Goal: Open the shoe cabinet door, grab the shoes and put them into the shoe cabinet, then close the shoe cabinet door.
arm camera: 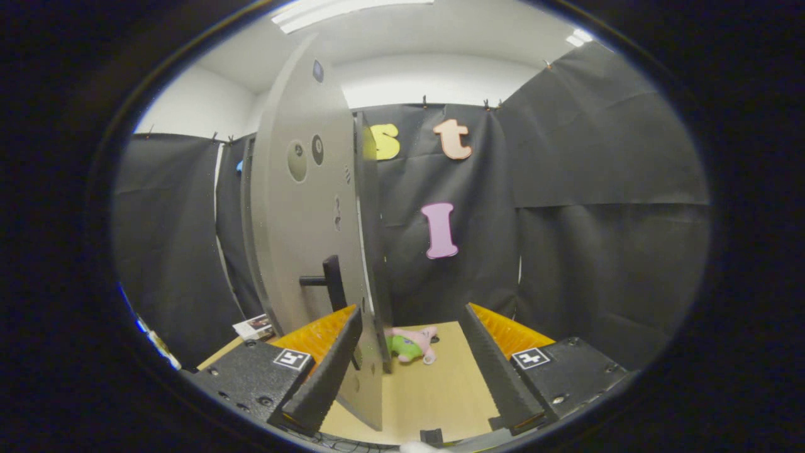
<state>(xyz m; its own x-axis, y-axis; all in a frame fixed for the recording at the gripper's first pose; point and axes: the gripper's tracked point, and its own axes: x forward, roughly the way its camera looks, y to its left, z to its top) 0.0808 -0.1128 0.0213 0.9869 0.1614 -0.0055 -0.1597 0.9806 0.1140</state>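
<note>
The grey shoe cabinet door (302, 207) stands swung open, edge-on toward me, with a dark bar handle (327, 280) low on its face. My gripper (409, 324) is open, and the door's free edge rises just inside the left finger (327, 371), with the handle beyond that finger's tip. The right finger (497, 365) stands apart over the wooden table (427, 390). Nothing is pressed between the fingers. A pink and green plush slipper (412, 345) lies on the table just beyond the door's edge, between and ahead of the fingertips.
The dark cabinet body (248, 239) stands behind the door at the left. Black cloth walls close the booth behind and to the right. A small printed card (255, 326) lies on the table near the cabinet's foot.
</note>
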